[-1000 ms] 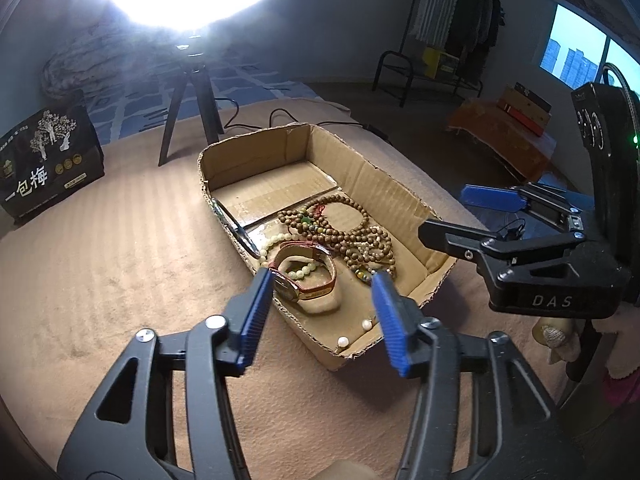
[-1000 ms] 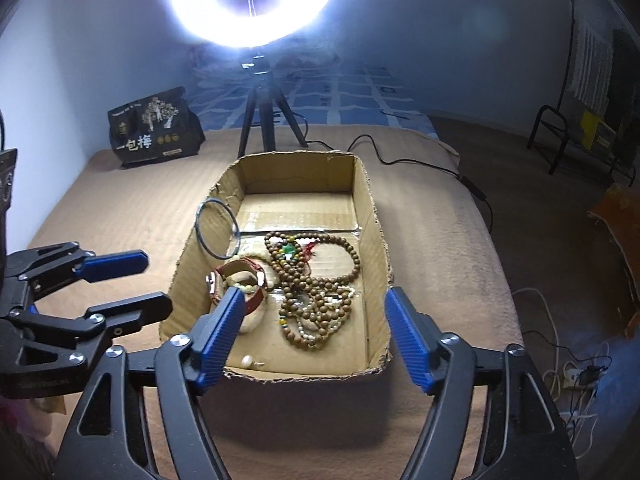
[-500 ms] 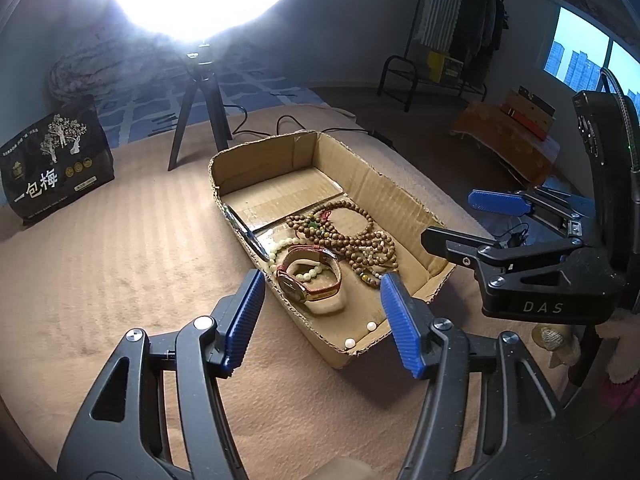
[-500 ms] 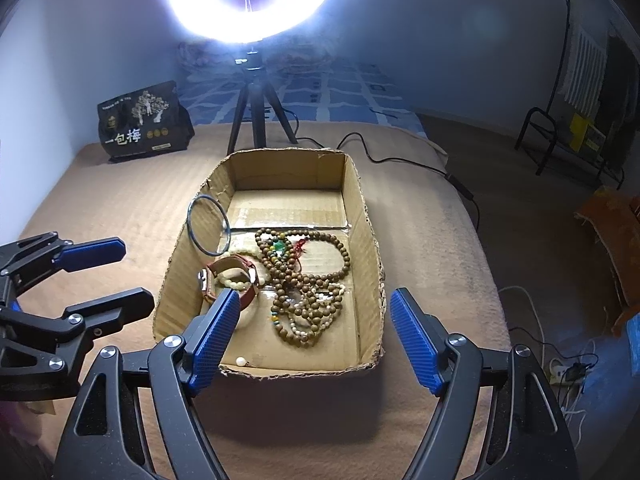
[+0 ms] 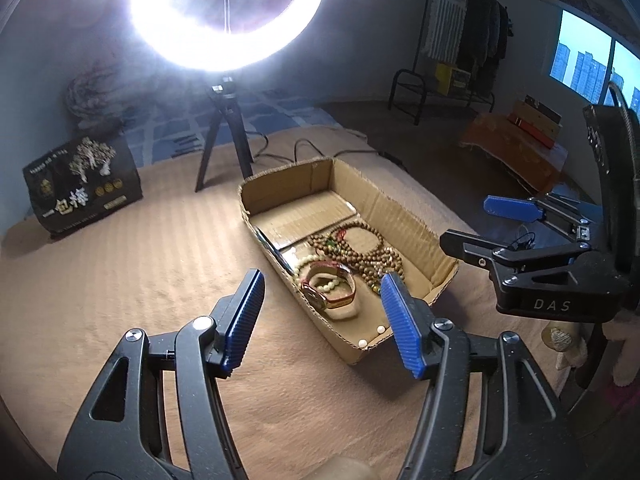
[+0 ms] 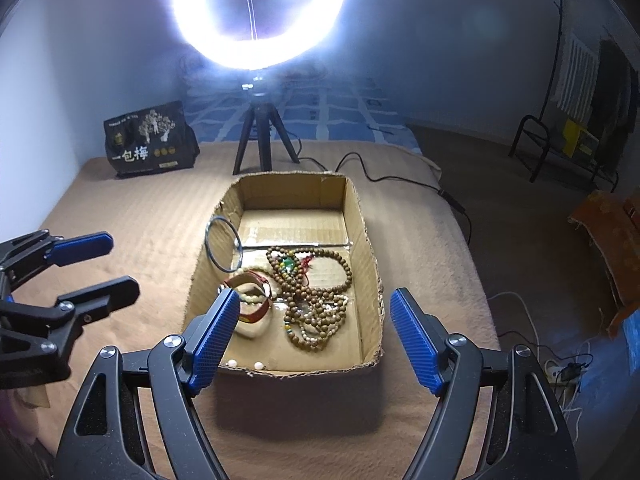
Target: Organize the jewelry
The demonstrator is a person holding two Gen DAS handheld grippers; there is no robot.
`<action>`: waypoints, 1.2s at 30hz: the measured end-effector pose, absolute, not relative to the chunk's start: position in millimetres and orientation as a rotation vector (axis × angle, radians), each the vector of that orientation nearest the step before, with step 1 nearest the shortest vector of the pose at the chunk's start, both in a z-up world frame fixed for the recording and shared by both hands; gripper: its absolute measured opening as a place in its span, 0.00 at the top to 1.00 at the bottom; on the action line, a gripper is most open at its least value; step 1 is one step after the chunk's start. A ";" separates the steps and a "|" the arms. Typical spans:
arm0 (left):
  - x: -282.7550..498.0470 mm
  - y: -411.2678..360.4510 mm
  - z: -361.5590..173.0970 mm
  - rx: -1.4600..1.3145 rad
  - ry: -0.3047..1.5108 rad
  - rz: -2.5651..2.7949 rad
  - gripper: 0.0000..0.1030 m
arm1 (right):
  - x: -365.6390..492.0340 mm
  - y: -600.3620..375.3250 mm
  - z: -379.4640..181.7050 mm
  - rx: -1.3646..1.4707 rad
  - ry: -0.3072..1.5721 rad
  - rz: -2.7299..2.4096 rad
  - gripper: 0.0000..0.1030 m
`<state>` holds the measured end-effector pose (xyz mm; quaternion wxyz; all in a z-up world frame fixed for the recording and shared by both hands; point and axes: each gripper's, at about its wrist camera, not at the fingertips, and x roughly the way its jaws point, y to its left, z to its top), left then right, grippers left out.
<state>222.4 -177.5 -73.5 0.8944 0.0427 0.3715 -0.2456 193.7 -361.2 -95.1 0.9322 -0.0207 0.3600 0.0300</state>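
An open cardboard box (image 6: 362, 224) (image 5: 404, 212) lies on a tan blanket. In it are brown wooden bead strands (image 6: 316, 300) (image 5: 368, 250), a red-strapped watch on a pale cushion (image 6: 250, 308) (image 5: 330, 290), a dark thin bangle (image 6: 223, 245) leaning on the left wall, and two loose pearls (image 6: 245, 365) at the near wall. My left gripper (image 5: 322, 314) hovers open above the box's near left corner, nothing between its blue pads. My right gripper (image 6: 314, 340) hangs open over the near end, empty. Each gripper shows in the other's view: the right gripper (image 5: 476, 224), the left gripper (image 6: 116, 264).
A ring light on a black tripod (image 6: 260, 136) stands just behind the box, its cable (image 6: 400, 184) trailing right. A black printed bag (image 6: 150, 146) sits at the back left. The bed edge drops off to the right, with a power strip and cords (image 6: 560, 372) on the floor.
Both grippers have risen and drawn back from the box, so it looks smaller and farther. The left jaws have spread a little wider. The jewelry has not moved.
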 end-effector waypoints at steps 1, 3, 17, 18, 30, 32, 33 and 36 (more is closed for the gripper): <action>220.0 -175.8 -68.7 0.090 0.765 -0.510 0.39 | 191.1 -359.1 -91.2 -0.047 0.733 0.058 0.25; 214.4 -172.9 -60.2 0.096 0.751 -0.512 0.37 | 185.8 -355.3 -83.4 -0.060 0.726 0.050 0.25; 146.5 -142.3 8.4 0.135 0.641 -0.477 0.21 | 128.3 -331.6 -25.6 -0.099 0.641 0.027 0.21; 140.4 -140.1 12.6 0.138 0.636 -0.470 0.21 | 125.0 -331.0 -22.8 -0.093 0.637 0.027 0.21; 90.6 -124.6 27.9 0.125 0.612 -0.434 0.10 | 74.6 -324.4 -5.1 -0.022 0.597 0.011 0.21; 85.6 -122.4 28.5 0.116 0.598 -0.422 0.02 | 69.1 -323.5 -5.0 -0.023 0.583 0.008 0.21; 82.7 -121.7 28.7 0.116 0.591 -0.418 0.02 | 67.0 -322.6 -5.7 -0.025 0.576 0.004 0.21; 77.1 -122.2 26.7 0.130 0.585 -0.410 0.02 | 64.8 -321.3 -12.0 -0.034 0.560 -0.007 0.20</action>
